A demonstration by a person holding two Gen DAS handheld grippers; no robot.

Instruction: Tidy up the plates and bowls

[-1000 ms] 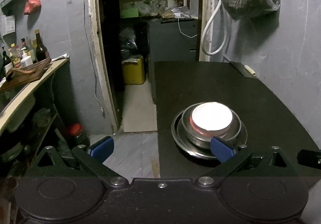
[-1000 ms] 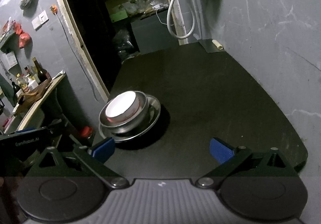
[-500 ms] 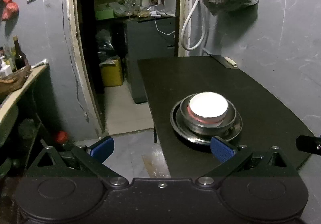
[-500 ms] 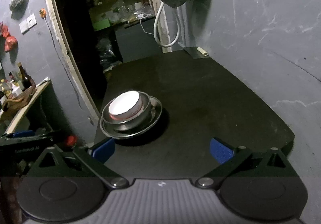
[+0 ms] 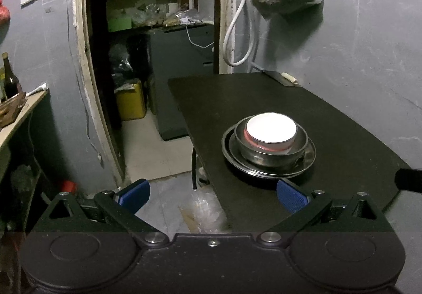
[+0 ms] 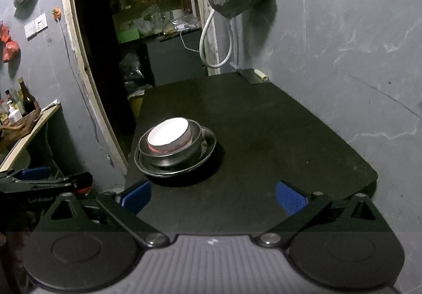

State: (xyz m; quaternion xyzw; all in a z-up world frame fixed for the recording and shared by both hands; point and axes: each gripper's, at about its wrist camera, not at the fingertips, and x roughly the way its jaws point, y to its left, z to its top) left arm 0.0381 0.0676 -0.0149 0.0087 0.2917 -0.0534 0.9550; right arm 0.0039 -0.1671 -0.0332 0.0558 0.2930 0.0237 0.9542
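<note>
A nested stack sits near the left edge of the black table point(image 6: 263, 136): a wide steel plate point(image 5: 308, 159) at the bottom, a steel bowl point(image 5: 271, 154) on it, and a white bowl point(image 5: 271, 128) with a reddish band inside that. The left gripper point(image 5: 212, 192) and right gripper point(image 6: 212, 197) both hang short of the stack, fingers spread wide, holding nothing. The steel looks stiff, light and slick; the white bowl may be ceramic, so likely heavier and chippable. A pinch over a rim wall seems the safest hold, lifting pieces singly since nothing binds them.
</note>
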